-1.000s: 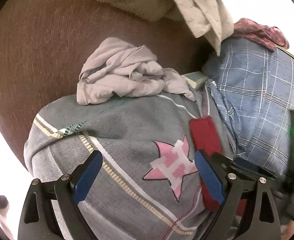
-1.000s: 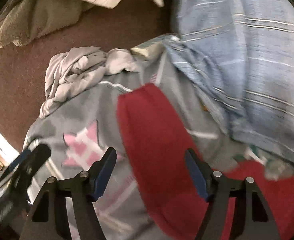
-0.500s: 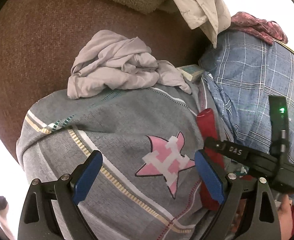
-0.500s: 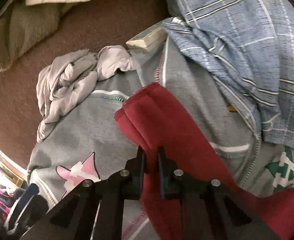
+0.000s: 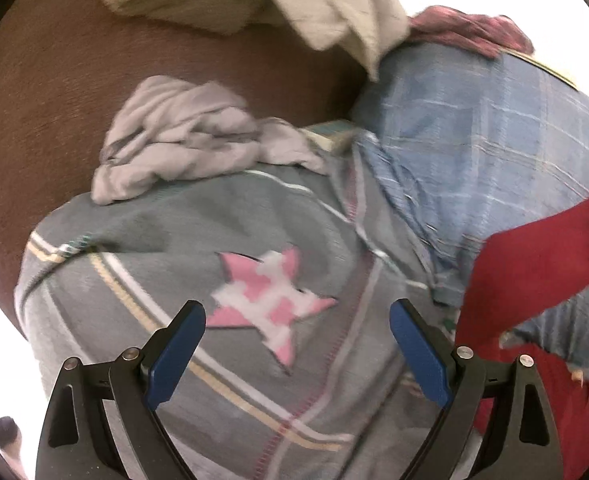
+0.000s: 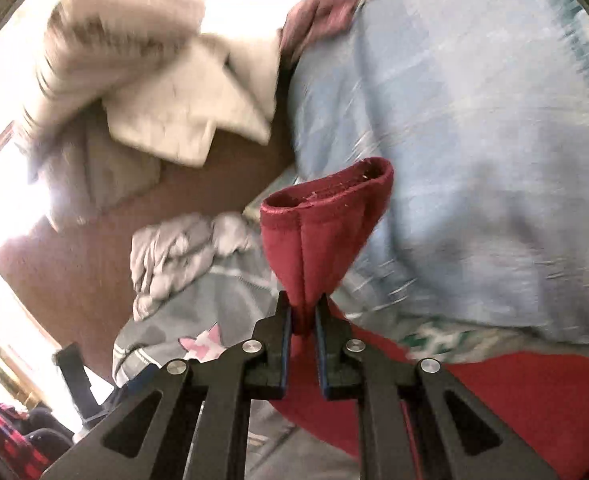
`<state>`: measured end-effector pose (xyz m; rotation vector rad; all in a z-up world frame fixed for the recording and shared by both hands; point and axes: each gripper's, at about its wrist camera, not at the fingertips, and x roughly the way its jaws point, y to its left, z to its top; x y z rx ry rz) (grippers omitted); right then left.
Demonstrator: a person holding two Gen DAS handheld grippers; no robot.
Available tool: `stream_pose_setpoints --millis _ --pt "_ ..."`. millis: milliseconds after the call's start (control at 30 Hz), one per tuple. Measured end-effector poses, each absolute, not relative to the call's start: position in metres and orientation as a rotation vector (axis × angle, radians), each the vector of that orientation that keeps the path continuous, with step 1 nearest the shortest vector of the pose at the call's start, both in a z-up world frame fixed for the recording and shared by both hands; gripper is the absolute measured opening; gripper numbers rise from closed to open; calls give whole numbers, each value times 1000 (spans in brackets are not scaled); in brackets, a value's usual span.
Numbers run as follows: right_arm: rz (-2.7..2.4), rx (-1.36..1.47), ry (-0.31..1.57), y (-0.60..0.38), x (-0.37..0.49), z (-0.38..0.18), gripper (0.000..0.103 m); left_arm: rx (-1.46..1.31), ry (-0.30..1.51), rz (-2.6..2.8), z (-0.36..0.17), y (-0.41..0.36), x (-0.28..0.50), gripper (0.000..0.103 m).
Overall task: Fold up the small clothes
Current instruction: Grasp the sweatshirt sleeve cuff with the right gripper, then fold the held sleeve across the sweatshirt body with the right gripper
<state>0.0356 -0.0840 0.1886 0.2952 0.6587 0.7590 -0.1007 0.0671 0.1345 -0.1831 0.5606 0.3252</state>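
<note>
A dark red garment (image 6: 326,232) is pinched in my right gripper (image 6: 303,316), which is shut on its fabric; a hemmed opening stands up above the fingers. The same red garment (image 5: 534,264) rises at the right of the left wrist view. My left gripper (image 5: 296,340) is open, with nothing between its blue pads, over a grey blanket with a pink star (image 5: 270,304). A crumpled pale grey garment (image 5: 182,140) lies at the blanket's far edge on the brown surface (image 5: 54,100).
A blue plaid cloth (image 5: 474,152) covers the right side. A beige towel and a cream cloth (image 5: 314,4) hang at the back, beside a maroon patterned cloth (image 5: 470,28). A small box (image 5: 330,132) lies between the grey garment and the plaid.
My right gripper closed on the red garment and lifted it up and to the right. The red cloth left its place beside the pink star. My left gripper stayed open and shifted slightly.
</note>
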Motion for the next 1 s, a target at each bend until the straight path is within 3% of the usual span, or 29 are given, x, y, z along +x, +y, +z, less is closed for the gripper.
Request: stream_pose_setpoints --millis 200,567,633,733,867,1000 --pt "534 321 620 -194 4 192 10 -152 567 234 130 28 -102 93" --pt "178 396 959 -330 -7 55 10 26 641 -48 107 -54 -95 93" --pt "169 426 979 -338 -16 46 20 50 668 -70 101 -59 -89 93" --pt "129 518 973 -361 -31 51 51 74 707 -60 93 -61 -79 93" --pt "99 547 900 -380 -39 65 62 66 764 -44 83 -58 -61 93" --pt "95 489 946 -374 -12 53 63 85 820 -27 67 -68 -45 93"
